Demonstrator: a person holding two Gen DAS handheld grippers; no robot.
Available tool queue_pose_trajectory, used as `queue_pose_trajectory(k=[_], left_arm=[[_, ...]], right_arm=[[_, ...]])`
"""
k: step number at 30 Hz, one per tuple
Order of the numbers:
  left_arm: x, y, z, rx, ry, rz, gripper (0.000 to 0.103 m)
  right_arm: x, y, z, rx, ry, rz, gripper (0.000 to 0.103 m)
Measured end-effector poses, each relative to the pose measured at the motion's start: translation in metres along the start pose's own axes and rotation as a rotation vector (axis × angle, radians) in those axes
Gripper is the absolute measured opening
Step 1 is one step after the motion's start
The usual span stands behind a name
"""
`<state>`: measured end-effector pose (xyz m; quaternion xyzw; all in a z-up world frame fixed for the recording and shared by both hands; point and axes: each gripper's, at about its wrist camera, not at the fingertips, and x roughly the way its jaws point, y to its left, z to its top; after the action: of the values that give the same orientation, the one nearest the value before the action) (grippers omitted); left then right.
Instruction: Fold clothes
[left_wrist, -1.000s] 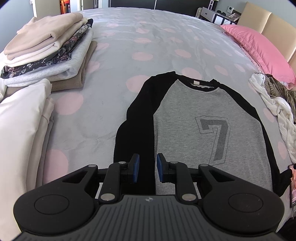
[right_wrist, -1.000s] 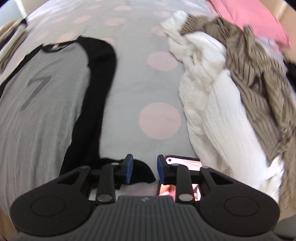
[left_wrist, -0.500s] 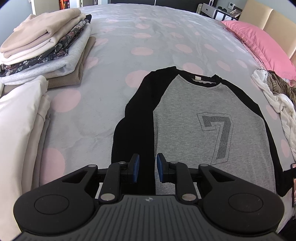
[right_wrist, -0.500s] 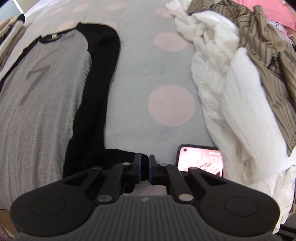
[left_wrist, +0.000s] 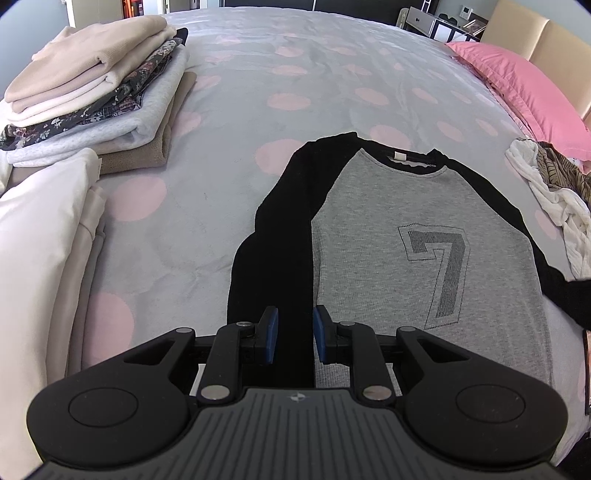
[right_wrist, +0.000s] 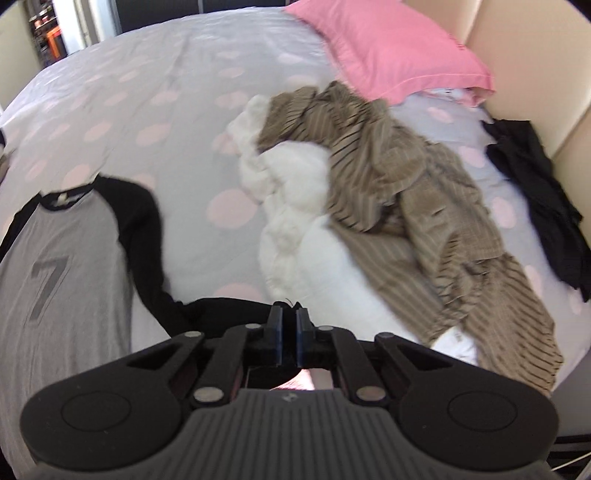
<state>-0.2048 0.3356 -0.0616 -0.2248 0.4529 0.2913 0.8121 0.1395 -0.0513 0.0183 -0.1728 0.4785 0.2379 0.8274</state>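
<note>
While raglan shirt (left_wrist: 388, 236) lies flat on bed (left_wrist: 229, 122), right gripper (right_wrist: 289, 332) fingers clench black sleeve cuff (right_wrist: 221, 314), lifted; left gripper (left_wrist: 294, 334) fingers slightly parted over sleeve at 6 o'clock, grip unclear.

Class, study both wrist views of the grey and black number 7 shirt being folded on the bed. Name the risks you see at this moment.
1. The right gripper pinches only the tip of the black sleeve cuff; it may slip out.
2. A phone lies beside the grey and black number 7 shirt; the swinging sleeve may drag it.
3. The crumpled white garment lies close by and may catch on the sleeve.
</note>
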Motion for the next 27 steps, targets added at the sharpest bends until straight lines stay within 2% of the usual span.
queue_pose_trajectory(k=[18,22,27], left_arm=[[0.014,0.006,0.002,-0.008,0.035,0.029,0.019],[0.019,0.006,0.003,-0.005,0.046,0.036,0.019],[0.023,0.006,0.002,-0.008,0.057,0.044,0.019]], right_arm=[[0.006,-0.084,0.062,0.190,-0.046,-0.231,0.006],[0.023,-0.102,0.075,0.227,-0.044,-0.265,0.006],[0.058,-0.108,0.075,0.242,0.004,-0.279,0.006]])
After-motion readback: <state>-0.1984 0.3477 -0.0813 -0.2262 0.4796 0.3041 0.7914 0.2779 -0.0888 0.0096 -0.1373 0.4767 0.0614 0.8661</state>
